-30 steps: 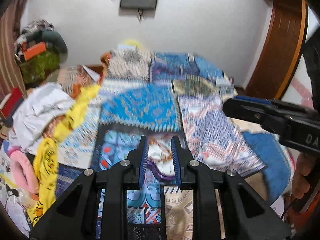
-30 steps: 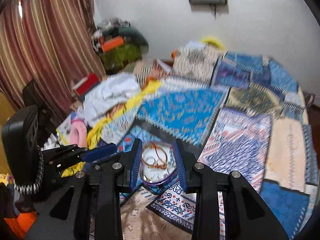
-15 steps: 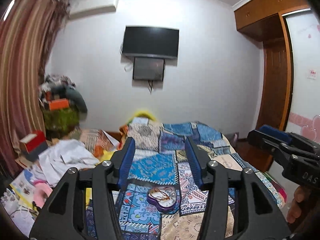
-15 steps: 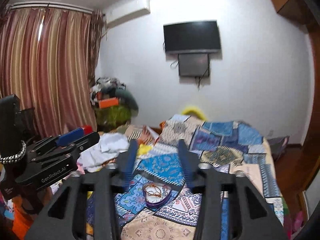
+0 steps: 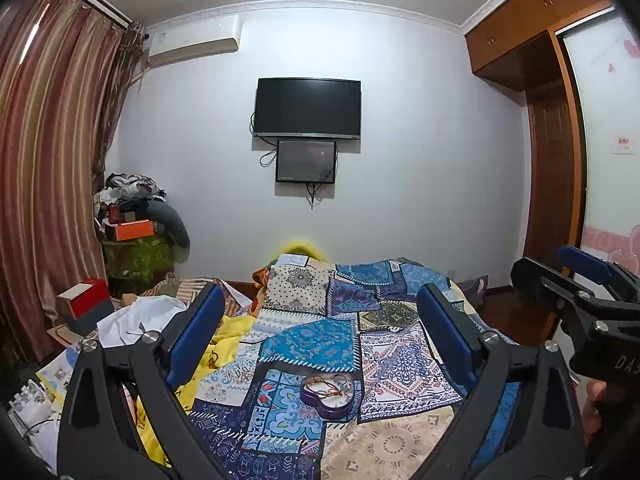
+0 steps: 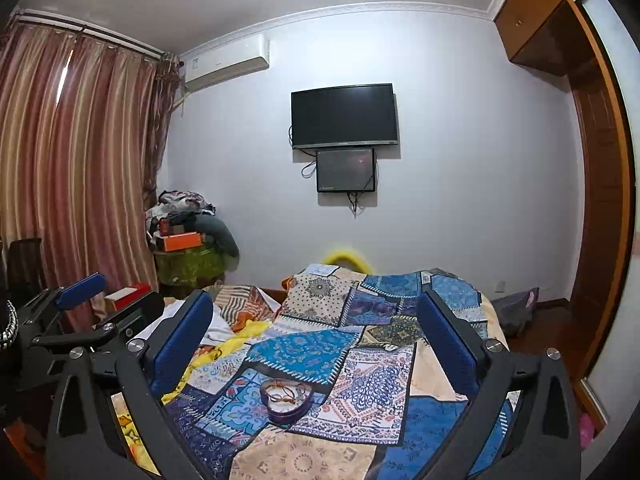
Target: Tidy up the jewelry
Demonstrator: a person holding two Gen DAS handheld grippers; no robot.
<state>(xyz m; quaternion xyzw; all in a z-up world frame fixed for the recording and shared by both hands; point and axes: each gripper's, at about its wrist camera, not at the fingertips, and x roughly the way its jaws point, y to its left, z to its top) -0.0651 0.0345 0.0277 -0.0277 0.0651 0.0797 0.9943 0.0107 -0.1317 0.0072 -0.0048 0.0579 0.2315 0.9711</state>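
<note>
I'm looking down a bedroom, white wall (image 5: 420,128) ahead, striped curtain (image 5: 44,184) on my left, wooden wardrobe (image 5: 532,60) on my right. An air conditioner (image 5: 194,42) sits high on the wall, a dark TV (image 5: 308,108) at its centre, a smaller screen (image 5: 306,161) right below it. In the corner there's a pile of clothes (image 5: 136,224) with an orange box (image 5: 134,230) on it.

The bed takes up the lower half, covered by a patchwork quilt (image 5: 312,344) in blues and creams. A yellow cloth (image 5: 224,340) and a white cloth (image 5: 138,318) lie bunched along its left edge, a red box (image 5: 82,300) beyond them.

My left gripper (image 5: 318,332) is held above the quilt, jaws spread wide, blue pads (image 5: 196,336) well apart, nothing between them. My right gripper (image 6: 312,340) is the same: wide open, gripping nothing, up off the bed. Each shows at the edge of the other's view, side by side.

And there's the task's thing: a purple heart-shaped tin (image 5: 329,394), lying open on the quilt, near the front and middle of the bed. In the right view the tin (image 6: 286,398) sits below and between my pads, well clear of them. Inside it, a tangle of red cords (image 5: 326,387) and thin chains, too small to sort out.
</note>
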